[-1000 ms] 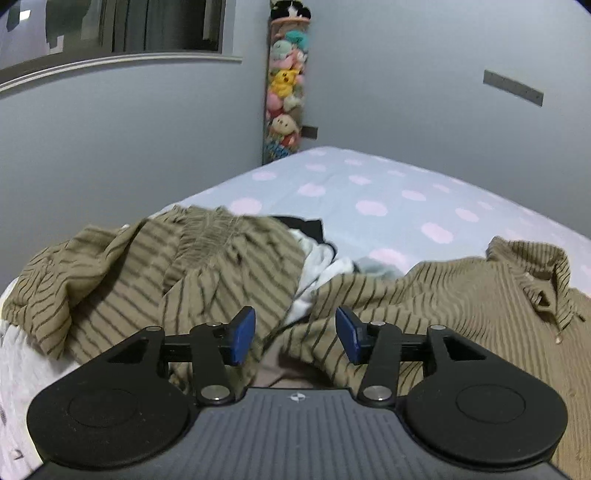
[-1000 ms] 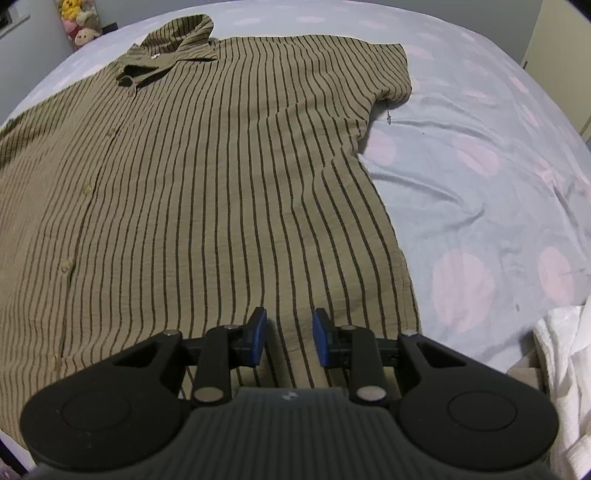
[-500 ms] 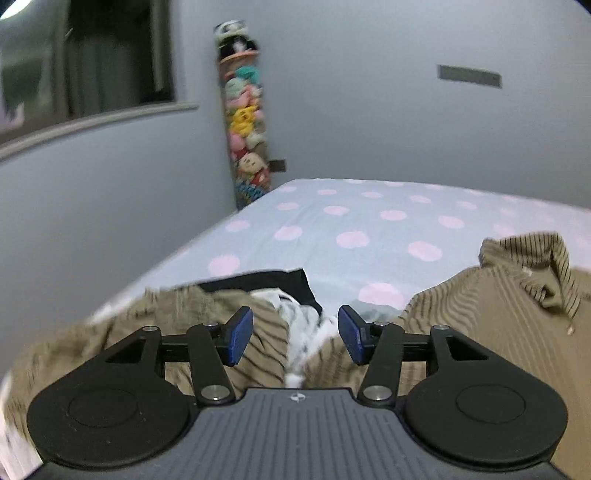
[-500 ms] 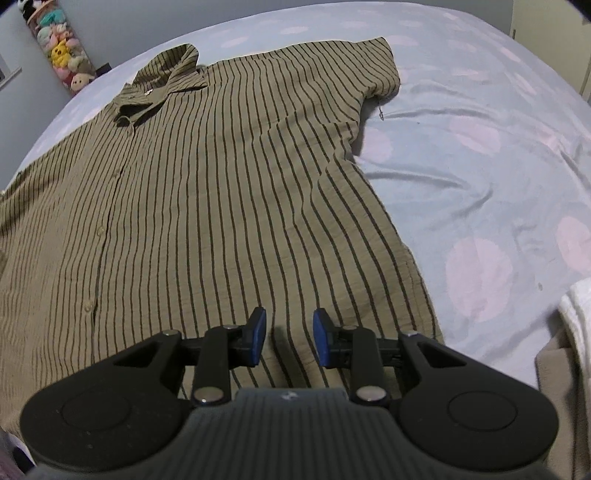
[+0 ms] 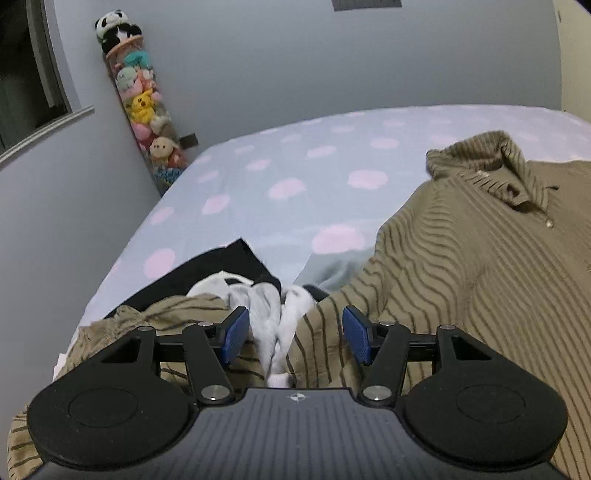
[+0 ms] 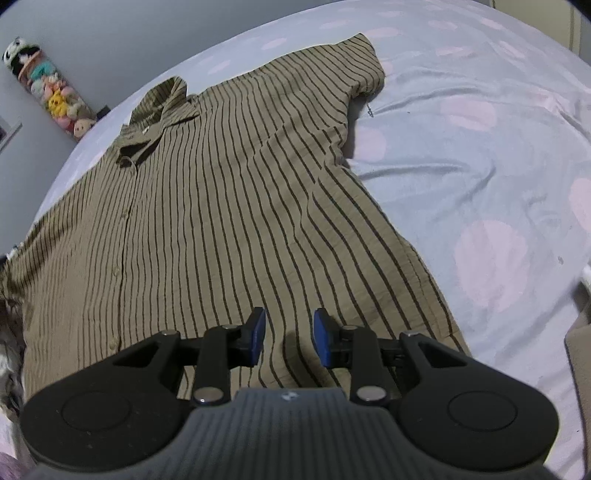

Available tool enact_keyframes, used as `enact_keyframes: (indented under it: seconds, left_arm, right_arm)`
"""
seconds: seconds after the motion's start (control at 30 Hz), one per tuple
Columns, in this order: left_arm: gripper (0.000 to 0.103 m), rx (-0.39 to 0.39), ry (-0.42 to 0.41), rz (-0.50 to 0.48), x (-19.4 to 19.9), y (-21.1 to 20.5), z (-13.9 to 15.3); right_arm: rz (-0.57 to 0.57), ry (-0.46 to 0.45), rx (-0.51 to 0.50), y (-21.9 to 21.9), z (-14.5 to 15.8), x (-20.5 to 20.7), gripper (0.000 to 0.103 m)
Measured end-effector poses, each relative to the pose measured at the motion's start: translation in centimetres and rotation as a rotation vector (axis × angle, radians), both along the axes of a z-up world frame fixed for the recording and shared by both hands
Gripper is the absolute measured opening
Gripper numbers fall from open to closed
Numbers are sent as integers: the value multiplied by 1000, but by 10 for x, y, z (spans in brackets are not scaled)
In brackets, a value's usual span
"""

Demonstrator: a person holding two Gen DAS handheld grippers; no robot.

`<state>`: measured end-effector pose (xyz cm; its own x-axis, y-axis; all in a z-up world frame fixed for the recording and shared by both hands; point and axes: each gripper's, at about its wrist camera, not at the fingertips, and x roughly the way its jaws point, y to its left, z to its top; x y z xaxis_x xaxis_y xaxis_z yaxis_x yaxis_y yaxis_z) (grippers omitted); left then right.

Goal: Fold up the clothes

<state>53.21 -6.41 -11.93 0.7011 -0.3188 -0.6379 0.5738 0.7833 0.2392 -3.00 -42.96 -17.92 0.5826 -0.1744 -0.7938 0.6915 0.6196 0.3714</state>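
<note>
Pointing steeply down over the bed (image 6: 480, 155), our right tool (image 6: 289, 336) hangs above the lower part of the striped shirt (image 6: 221, 206), its blue pads (image 6: 257, 338) a narrow gap apart with nothing between them; whether the tips touch the cloth we cannot tell. The shirt lies spread flat on the spotted sheet, buttons up, collar towards the far wall and one short sleeve (image 6: 354, 70) reaching out to the right.

Our left tool (image 5: 295, 334) tilts down less sharply, at the shirt's other side. Its jaws have just been opening and now stand moderately wide, empty, over a jumble of clothes at the bed's edge. No hand or sleeve of ours shows in either view (only the black tool bodies fill the lower part of each).

Much of that jumble is hard to read. A white garment (image 5: 266, 306) is bunched directly ahead of the left tool, partly on a black garment (image 5: 207, 269) whose shape we cannot make out, and a second striped brown garment (image 5: 177, 310) runs beneath the tool body, so its extent is hidden. The shirt's left sleeve is cut off by the frame in the right view, and something pale at that view's right edge is too cropped to name.

Against the far corner leans a tall clear tube (image 5: 142, 99) packed with plush toys, a panda toy (image 5: 112, 27) sitting on top.
</note>
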Motion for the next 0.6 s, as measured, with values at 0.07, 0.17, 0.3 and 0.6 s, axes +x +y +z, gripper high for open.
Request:
enact_keyframes:
  seconds: [0.07,0.17,0.3,0.6]
  left_arm:
    - [42,-20,36,-5,4,-2,-4]
    - [9,2,82,-2,8,-13,-8]
    - [3,38,51,21,4,-20,0]
    - [0,-60,17,163,31,-10,58]
  right_arm:
    - [-12,-18,18,-2,-1,-2,33]
    - [-23,-32,33,-4,-2,-3,35]
    - [-35,-51,46,-6,-4,-6,36]
    - [-34,-77,66,-9,-6,-8,36]
